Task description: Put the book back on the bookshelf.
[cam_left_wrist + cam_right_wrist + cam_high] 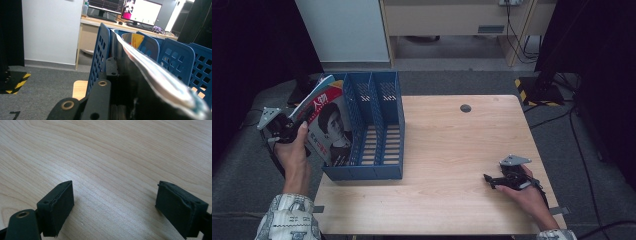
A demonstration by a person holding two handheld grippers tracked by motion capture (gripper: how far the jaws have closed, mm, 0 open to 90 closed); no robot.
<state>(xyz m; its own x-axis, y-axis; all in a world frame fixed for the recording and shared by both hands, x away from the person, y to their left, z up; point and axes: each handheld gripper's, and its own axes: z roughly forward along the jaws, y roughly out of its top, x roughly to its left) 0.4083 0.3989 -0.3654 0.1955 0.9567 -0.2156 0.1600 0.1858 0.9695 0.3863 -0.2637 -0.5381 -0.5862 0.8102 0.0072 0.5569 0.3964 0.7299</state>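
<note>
Left gripper (294, 124) clamps the magazine (329, 127) by its outer edge, at about nine o'clock on the table; in the left gripper view the jaws close on the glossy pages (140, 75), which bow away to the upper right. The magazine stands tilted, cover facing the person, its lower corner already inside the leftmost compartment of the blue file organizer (377, 165). Holding it by the side edge probably keeps the jaws clear of the organizer's perforated wall (100, 57) while the spine slides down into the slot. The organizer sits at the table's left, roughly between nine and ten o'clock, its open front toward the person; its other two compartments look empty. Out at about four o'clock the right gripper (499, 181) rests low over the wooden table (452, 150), jaws spread wide with nothing between them, seemingly parked out of the way.
</note>
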